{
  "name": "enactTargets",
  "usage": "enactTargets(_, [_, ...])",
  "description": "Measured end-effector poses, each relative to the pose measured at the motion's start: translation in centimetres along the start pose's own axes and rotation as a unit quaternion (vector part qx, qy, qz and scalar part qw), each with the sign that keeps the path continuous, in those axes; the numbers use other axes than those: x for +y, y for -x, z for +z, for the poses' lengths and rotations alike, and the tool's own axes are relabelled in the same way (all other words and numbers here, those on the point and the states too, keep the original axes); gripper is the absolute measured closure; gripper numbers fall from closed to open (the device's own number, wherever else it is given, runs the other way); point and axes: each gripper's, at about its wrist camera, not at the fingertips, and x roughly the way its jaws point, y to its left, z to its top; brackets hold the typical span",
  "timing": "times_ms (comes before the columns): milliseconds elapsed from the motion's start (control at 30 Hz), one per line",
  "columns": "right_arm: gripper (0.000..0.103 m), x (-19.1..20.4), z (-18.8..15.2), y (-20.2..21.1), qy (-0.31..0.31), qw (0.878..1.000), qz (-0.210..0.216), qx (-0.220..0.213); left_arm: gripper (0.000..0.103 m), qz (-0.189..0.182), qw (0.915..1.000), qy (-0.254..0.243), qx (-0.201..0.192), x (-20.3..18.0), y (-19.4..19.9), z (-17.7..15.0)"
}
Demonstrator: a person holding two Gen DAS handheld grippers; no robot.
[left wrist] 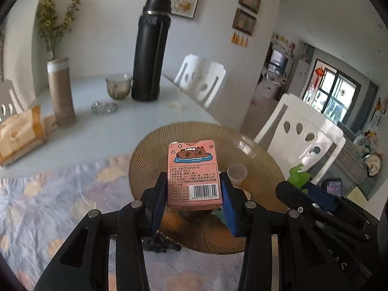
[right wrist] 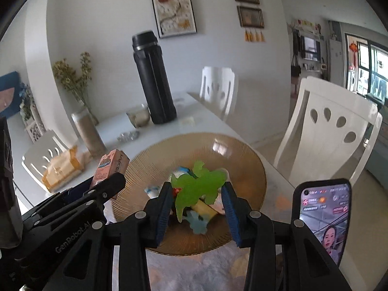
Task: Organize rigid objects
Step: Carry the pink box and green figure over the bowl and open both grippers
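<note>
My left gripper (left wrist: 192, 181) is shut on a pink card box (left wrist: 191, 167) with cartoon animals and a barcode, held above the ribbed amber plate (left wrist: 155, 150). The same box (right wrist: 110, 167) shows at the left of the right wrist view. My right gripper (right wrist: 197, 189) is shut on a flat green toy figure (right wrist: 194, 184) over that plate (right wrist: 242, 160); the toy (left wrist: 297, 175) also shows at the right of the left wrist view. In the plate lie a small clear cup (left wrist: 237, 171), a light blue figure (right wrist: 197, 223), a yellow block (right wrist: 205, 209) and other small items, partly hidden by the toy.
On the white table stand a tall black flask (left wrist: 150, 55), a tan cylinder (left wrist: 60, 92), a glass bowl (left wrist: 118, 86), a glass dish (left wrist: 103, 107) and a yellow packet (left wrist: 19, 138). White chairs (left wrist: 303, 133) line the right edge. A lit phone (right wrist: 325, 218) sits at the right.
</note>
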Motion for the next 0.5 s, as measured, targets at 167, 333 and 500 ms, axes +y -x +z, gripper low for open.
enactTargets(167, [0.050, 0.4, 0.0, -0.2, 0.006, 1.000, -0.010, -0.003, 0.034, 0.019, 0.9997, 0.001, -0.012, 1.1, 1.3, 0.0])
enactTargets(333, [0.045, 1.7, -0.2, 1.6, 0.024, 0.999, 0.011, -0.021, 0.024, 0.036, 0.9982, 0.020, -0.044, 4.2, 6.1, -1.4])
enactTargets(500, [0.036, 5.3, -1.9, 3.8, 0.063, 0.995, 0.069, -0.016, 0.024, 0.089, 0.9938, 0.051, -0.043, 7.8, 10.0, -4.6])
